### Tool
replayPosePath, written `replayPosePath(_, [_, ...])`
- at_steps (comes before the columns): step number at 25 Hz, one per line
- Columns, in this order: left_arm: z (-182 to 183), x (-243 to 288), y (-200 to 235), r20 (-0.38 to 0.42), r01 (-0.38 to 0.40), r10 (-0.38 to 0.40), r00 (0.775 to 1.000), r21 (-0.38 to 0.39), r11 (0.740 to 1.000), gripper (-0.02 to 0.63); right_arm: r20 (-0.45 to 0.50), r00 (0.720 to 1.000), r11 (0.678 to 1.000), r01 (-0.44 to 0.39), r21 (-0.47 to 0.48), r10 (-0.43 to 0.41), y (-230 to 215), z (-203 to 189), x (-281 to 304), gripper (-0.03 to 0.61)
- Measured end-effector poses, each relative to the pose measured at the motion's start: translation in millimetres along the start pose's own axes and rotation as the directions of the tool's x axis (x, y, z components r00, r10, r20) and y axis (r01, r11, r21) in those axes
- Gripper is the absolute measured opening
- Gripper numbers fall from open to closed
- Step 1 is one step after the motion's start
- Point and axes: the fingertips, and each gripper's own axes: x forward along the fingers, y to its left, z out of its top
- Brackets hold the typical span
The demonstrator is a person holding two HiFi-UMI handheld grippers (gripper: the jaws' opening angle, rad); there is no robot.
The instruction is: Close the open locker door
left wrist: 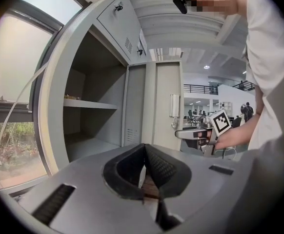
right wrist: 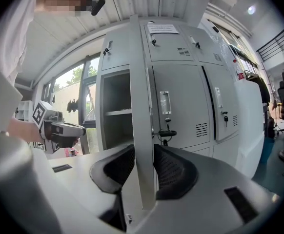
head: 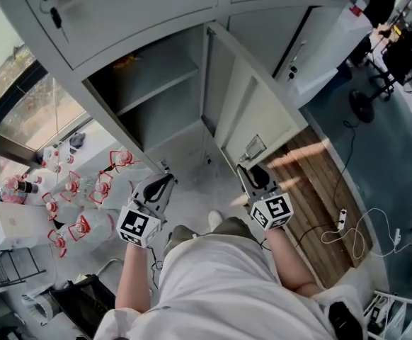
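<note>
The right gripper, clamped on the free edge of the open locker door, should swing it smoothly toward nine o'clock; the left gripper is closed and empty.

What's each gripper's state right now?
Left gripper: jaws closed, holding nothing.
Right gripper: jaws closed on the door edge.
</note>
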Motion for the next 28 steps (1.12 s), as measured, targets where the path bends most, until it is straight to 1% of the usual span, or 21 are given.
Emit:
replayPosePath(3, [-3, -11, 2, 0.000, -0.007, 0.007, 1.000, -0.002, 1.000, 0.003, -0.001, 1.000, 1.000, -0.029, -0.001, 0.029, 20, -1, 3, 0.104])
replayPosePath(11, [-12, -41, 7, 0.000, -0.036, 0.036, 0.999, -0.023, 0.999, 0.003, -0.016, 0.996, 0.996, -0.092, -0.015, 0.092, 63, -1, 14, 0.132])
replayPosePath(17, [-22, -69, 18, -0.001, -0.072, 0.072, 0.997, -0.037, 0.997, 0.003, -0.021, 0.991, 0.991, -0.135, -0.022, 0.134, 90, -2, 26, 0.147])
replayPosePath(28, [-32, -110, 41, 0.004, -0.153, 0.153, 0.988, -0.053, 0.987, 0.003, -0.028, 0.974, 0.974, -0.225, -0.041, 0.224, 136, 2, 57, 0.150])
